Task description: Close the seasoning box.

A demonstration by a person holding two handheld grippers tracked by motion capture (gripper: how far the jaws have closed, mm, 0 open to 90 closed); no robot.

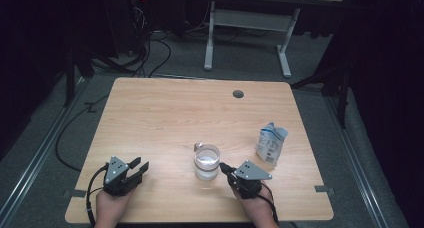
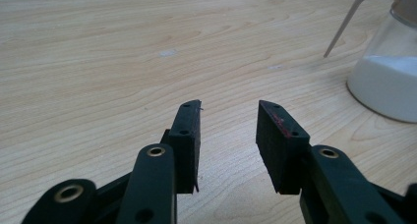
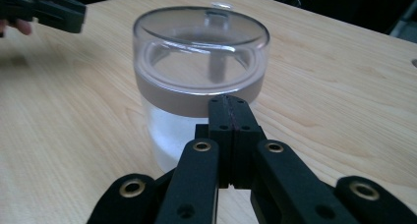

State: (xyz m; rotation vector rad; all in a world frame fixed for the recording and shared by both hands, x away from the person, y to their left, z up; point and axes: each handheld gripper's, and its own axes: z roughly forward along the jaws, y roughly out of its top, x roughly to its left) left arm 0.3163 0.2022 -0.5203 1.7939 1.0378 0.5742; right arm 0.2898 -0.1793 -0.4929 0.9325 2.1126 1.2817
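A clear glass jar (image 1: 206, 162) with a domed clear lid and a white filling stands on the wooden table (image 1: 165, 113), near its front edge. My right gripper (image 1: 223, 167) is shut with nothing in it, its tips just right of the jar, close to it or touching. In the right gripper view the joined pads (image 3: 228, 103) sit right at the jar (image 3: 201, 71), below its brownish sealing band. My left gripper (image 1: 139, 166) rests at the front left, open and empty, well left of the jar. Its jaws (image 2: 228, 111) stand apart over bare wood, with the jar (image 2: 388, 71) far right.
A white and blue pouch (image 1: 271, 144) stands upright to the right of the jar. A round cable hole (image 1: 238, 94) sits near the table's far edge. Beyond the table are a white-legged desk (image 1: 245, 23) and floor cables (image 1: 150, 53). The left gripper (image 3: 44, 10) shows behind the jar.
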